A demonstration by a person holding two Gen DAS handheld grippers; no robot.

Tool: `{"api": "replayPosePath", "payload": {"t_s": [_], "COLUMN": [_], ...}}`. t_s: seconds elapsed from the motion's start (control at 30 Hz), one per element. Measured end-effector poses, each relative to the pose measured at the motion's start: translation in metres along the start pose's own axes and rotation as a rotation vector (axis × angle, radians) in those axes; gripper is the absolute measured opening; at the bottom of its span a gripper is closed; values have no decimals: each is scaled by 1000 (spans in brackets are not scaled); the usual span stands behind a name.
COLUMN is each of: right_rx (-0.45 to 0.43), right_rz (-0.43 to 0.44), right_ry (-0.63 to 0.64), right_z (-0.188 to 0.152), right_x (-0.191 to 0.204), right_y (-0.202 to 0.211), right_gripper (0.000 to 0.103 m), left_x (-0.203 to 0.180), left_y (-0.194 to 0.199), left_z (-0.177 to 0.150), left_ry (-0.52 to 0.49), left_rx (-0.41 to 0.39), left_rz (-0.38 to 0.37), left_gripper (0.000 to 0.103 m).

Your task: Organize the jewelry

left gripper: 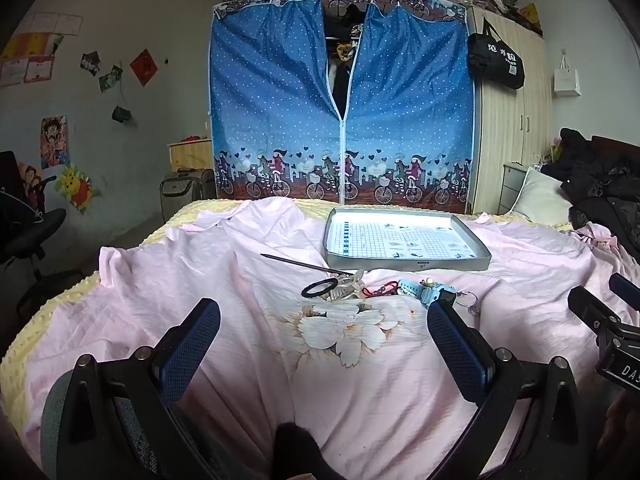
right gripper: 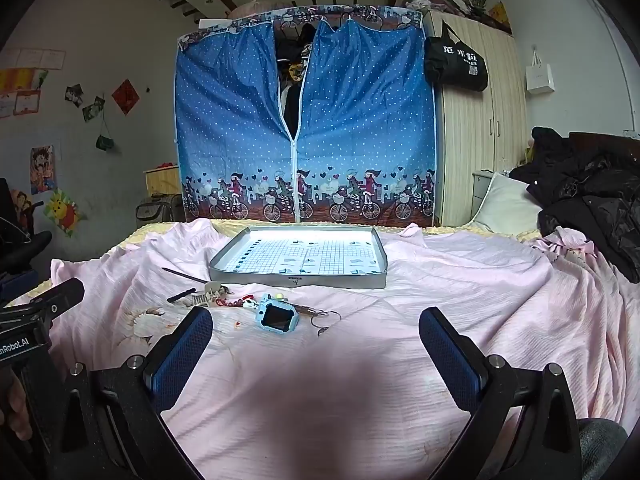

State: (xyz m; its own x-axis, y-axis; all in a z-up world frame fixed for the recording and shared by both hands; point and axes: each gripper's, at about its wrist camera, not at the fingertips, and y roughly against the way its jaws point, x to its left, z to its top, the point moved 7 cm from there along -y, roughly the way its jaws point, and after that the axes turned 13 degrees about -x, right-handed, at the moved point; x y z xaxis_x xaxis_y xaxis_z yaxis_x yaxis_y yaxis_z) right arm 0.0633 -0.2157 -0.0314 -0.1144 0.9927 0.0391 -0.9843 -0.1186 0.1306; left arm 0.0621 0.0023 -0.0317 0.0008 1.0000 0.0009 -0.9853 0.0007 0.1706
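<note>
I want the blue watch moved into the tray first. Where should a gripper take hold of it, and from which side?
Probably the blue watch is best pinched across its square case from above with the open right gripper. It lies flat, screen up, on the pink sheet; key rings lie beside it, right.

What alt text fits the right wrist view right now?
Open right gripper with empty jaws hovers over a pink bedsheet. Ahead lie a blue watch, key rings, red beads and a hair clip, before an empty grey tray.
</note>
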Motion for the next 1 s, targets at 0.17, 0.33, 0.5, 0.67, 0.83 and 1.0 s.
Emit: {"api": "replayPosePath", "payload": {"t_s": [0.17,0.33,0.5,0.67,0.83,1.0], "right_rx": [1,1,2,3,5,4], "right_rz": [0,-1,0,0,0,-1], "right_ry": [0,0,0,0,-1,-1], "right_z": [0,1,0,0,-1,0], "right_x": [0,-1,-1,-1,-2,-1], "right_y": [0,0,0,0,-1,0], "right_gripper": [103,103,103,103,103,103], "left_x": [0,-1,-2,-2,-2,-2], "left_y": [0,-2,-3,-2,-3,-3], "left_z": [1,1,1,0,0,0], "left_ry": [-1,1,1,3,4,5], "left_rx": [1,9,11,11,12,13], "left_rz": [-2,-8,-8,-8,-8,-9], "left_gripper": [102,102,102,102,102,102]}}
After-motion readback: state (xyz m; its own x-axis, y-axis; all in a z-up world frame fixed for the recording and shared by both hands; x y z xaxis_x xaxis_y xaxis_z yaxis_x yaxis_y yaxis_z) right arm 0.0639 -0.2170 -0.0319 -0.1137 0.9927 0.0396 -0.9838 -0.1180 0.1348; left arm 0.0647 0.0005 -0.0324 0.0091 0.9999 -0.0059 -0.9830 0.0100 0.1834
